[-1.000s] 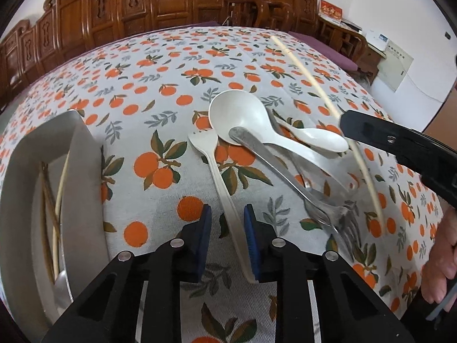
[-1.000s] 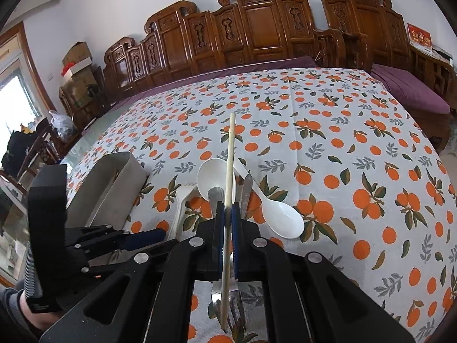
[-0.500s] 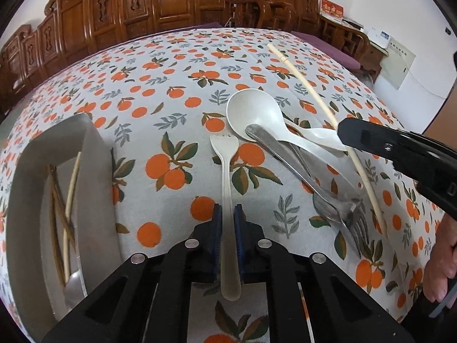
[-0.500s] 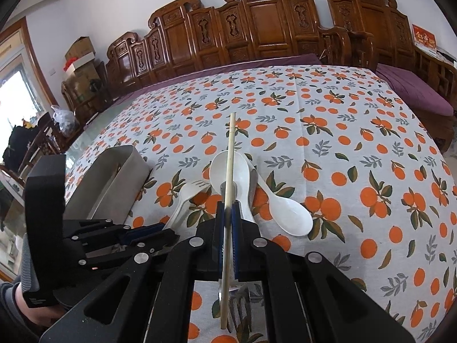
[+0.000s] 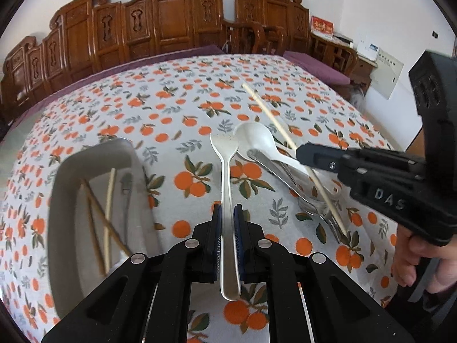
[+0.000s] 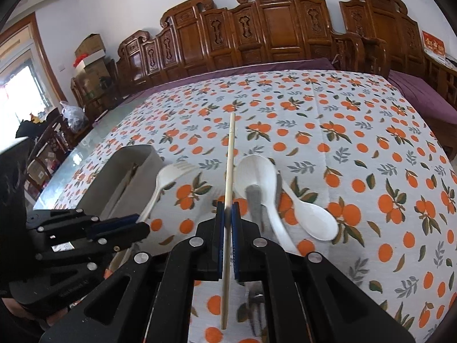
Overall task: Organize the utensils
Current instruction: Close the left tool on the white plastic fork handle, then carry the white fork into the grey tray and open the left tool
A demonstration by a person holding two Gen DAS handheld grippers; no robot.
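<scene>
My left gripper (image 5: 227, 214) is shut on the handle of a white plastic fork (image 5: 225, 168), which hangs above the orange-print cloth with its tines pointing away. From the right wrist view the same fork (image 6: 160, 183) sticks out of the left gripper (image 6: 128, 224). My right gripper (image 6: 227, 208) is shut on a pale chopstick (image 6: 230, 154), held lengthwise over the pile. A white ladle spoon (image 5: 254, 137), a small white spoon (image 6: 314, 217) and metal cutlery (image 5: 288, 180) lie together on the cloth. The right gripper (image 5: 301, 153) hovers just above them.
A grey tray (image 5: 85, 157) sits left of the fork with chopsticks (image 5: 98, 217) and a metal utensil inside. A person's hand (image 5: 414, 257) holds the right gripper's handle. Carved wooden chairs line the table's far side.
The left jaws closed on the white fork's handle and lifted it off the cloth. The right gripper drifted slightly with the chopstick still in it.
</scene>
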